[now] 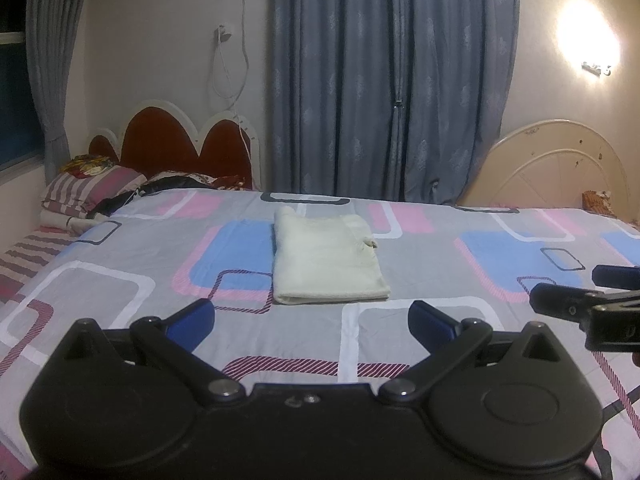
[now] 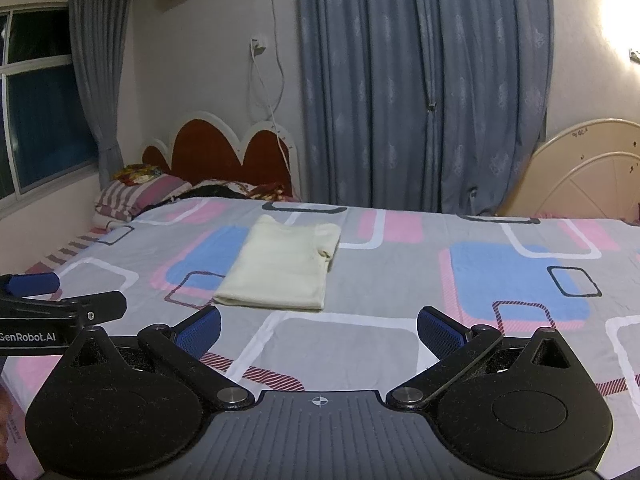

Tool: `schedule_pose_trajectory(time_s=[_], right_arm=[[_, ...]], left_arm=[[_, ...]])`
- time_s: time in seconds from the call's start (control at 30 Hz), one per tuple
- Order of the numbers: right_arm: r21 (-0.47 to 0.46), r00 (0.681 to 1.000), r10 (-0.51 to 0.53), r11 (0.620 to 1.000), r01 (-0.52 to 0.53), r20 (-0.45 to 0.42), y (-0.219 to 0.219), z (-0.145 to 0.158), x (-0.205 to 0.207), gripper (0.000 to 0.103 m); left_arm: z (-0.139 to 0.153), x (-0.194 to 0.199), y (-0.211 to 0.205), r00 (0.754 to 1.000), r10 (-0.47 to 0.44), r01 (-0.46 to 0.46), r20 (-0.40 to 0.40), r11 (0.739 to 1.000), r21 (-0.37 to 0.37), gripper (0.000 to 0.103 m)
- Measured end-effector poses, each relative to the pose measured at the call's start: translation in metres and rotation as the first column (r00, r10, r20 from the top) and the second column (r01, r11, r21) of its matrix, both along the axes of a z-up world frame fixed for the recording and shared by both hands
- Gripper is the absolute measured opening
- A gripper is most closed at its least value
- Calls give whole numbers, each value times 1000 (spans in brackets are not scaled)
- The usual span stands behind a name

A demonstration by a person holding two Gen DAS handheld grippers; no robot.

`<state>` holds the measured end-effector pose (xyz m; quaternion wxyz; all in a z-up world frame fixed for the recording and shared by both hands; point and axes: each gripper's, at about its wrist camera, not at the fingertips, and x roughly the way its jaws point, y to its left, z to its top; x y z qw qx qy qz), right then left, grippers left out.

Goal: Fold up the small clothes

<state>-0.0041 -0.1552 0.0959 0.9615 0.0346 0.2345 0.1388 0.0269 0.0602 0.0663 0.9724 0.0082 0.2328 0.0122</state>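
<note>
A pale cream garment (image 1: 326, 256) lies folded into a neat rectangle on the patterned bedsheet (image 1: 420, 264); the right wrist view shows the same garment (image 2: 282, 264) left of centre. My left gripper (image 1: 311, 322) hovers open just short of its near edge, with nothing between its blue pads. My right gripper (image 2: 319, 330) is open too, held back from the cloth and a little to its right. Each gripper shows in the other's view: the right gripper (image 1: 576, 290) at the right edge, the left gripper (image 2: 48, 294) at the left edge.
Striped pillows (image 1: 92, 192) and dark bedding are heaped at the red scalloped headboard (image 1: 180, 144) on the far left. Blue-grey curtains (image 1: 392, 80) hang behind the bed. A cream headboard (image 1: 560, 164) leans at the far right. A cable dangles from a wall socket (image 1: 224, 34).
</note>
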Motion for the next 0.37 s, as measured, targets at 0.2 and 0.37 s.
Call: schedule_pose_trajectory(time_s=[0.2,0.37], right_arm=[[0,1000,9,1000,-9,0,0,2,-1,103],[6,1000,11,1000,-11,4,0,5,-2,103]], left_arm=[[1,0,1,1000,8,-8,-1,1000,-3,103],[0,-1,0,1000,21,-21,-9,1000,-4,103]])
